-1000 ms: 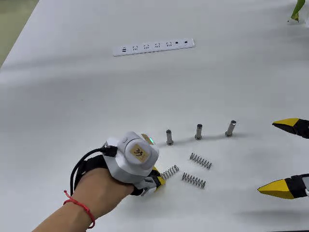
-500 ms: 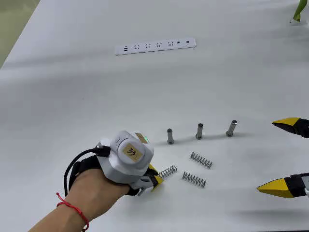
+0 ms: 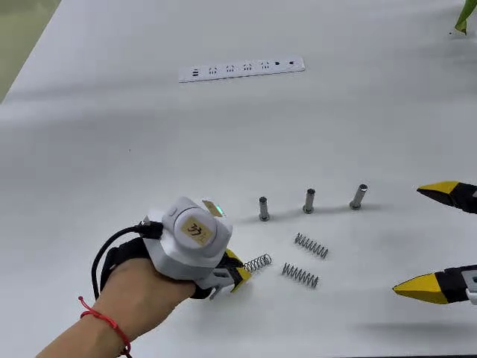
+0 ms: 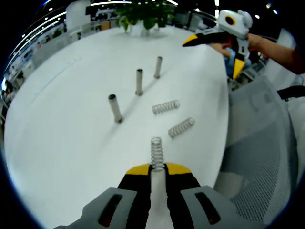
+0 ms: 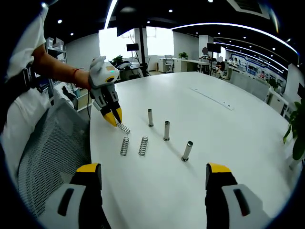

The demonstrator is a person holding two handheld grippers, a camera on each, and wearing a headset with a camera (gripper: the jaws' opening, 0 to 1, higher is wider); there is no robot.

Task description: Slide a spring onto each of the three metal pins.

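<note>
Three upright metal pins (image 3: 263, 208) (image 3: 308, 201) (image 3: 358, 196) stand in a row on the white table. My left gripper (image 3: 237, 267) is low at the front left of them, shut on one end of a spring (image 3: 257, 262) that sticks out ahead of its yellow tips (image 4: 156, 152). Two more springs (image 3: 310, 245) (image 3: 299, 275) lie flat just in front of the pins. The nearest pin (image 4: 115, 108) is ahead and left of the held spring. My right gripper (image 3: 428, 239) hovers at the right edge, jaws wide open with nothing between them (image 5: 152, 169).
A white power strip (image 3: 241, 70) lies far back on the table. The table edge and a grey mesh chair (image 4: 257, 157) are near the person's side. A green plant (image 3: 466, 16) sits at the far right corner.
The left hand has drawn slightly left and tilted, keeping the spring in its jaws. The right gripper, pins and loose springs stay put.
</note>
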